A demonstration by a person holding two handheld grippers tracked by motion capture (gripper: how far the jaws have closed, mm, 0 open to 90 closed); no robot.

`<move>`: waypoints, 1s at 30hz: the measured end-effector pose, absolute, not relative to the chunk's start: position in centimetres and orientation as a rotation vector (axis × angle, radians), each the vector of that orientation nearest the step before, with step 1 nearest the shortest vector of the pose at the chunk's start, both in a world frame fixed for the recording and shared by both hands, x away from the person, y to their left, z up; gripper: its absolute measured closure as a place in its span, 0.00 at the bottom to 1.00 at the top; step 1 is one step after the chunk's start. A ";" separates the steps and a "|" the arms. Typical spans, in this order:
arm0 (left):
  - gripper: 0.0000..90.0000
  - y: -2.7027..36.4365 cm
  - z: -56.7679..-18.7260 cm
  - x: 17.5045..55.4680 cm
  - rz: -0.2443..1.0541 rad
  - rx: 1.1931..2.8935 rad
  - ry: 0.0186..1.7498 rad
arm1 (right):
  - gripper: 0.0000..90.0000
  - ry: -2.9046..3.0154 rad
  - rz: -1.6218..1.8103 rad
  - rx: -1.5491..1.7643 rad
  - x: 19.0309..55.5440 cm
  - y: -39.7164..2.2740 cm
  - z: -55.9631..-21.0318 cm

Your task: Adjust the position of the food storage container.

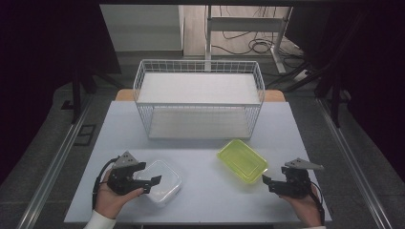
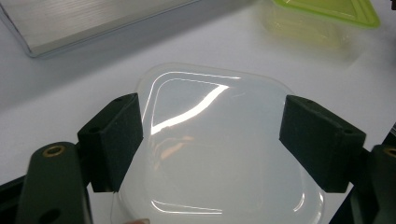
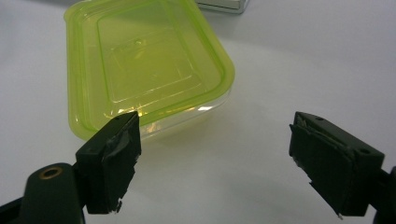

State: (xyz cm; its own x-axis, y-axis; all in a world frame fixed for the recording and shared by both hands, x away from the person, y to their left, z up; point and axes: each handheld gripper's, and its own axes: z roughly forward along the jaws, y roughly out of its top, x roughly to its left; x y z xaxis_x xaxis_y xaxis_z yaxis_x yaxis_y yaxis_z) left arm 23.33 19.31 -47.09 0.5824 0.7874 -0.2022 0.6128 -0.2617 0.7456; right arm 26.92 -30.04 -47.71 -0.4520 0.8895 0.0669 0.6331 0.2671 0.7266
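White, translucent lidded container (image 2: 215, 149) sits at the table's near left, straddled by the left gripper (image 1: 143, 179), whose wide-spread jaws flank its sides without clearly pressing. The right gripper (image 1: 267, 183), equally wide and empty, points at the green-lidded container (image 3: 144, 65) just ahead and leftward.

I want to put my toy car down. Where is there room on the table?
The table is bare between the white box and the green-lidded box, and along the near edge. The wire basket takes the far middle. The left gripper crowds the white box; the right gripper sits near the green one.
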 end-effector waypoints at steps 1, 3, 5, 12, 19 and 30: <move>0.23 19.3 -47.1 23.4 0.266 1.980 1.118 | 0.20 2.186 1.004 1.388 26.9 -30.0 -47.7; 0.23 19.4 -47.1 23.4 0.264 1.980 1.117 | 0.20 2.194 0.994 1.378 26.8 -29.8 -47.8; 0.24 19.4 -47.0 23.4 0.256 1.975 1.111 | 0.20 2.198 0.987 1.369 26.6 -29.8 -47.7; 0.24 18.8 -46.8 23.2 0.258 1.971 1.089 | 0.23 2.194 0.999 1.370 26.5 -29.7 -47.3; 0.24 18.0 -46.8 22.9 0.257 1.983 1.064 | 0.27 2.214 0.994 1.366 26.6 -29.4 -47.3; 0.23 17.9 -47.0 23.1 0.265 1.993 1.064 | 0.47 2.194 1.017 1.379 27.3 -29.1 -46.2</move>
State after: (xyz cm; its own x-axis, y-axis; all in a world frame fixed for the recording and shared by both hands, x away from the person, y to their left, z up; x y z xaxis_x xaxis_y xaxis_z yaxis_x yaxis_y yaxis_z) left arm 23.08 17.86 -46.97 0.6172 0.7639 -0.1883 0.5860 -0.2865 0.7580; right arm 27.29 -29.14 -46.18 -0.4612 0.8842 0.0747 0.6281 0.2659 0.7313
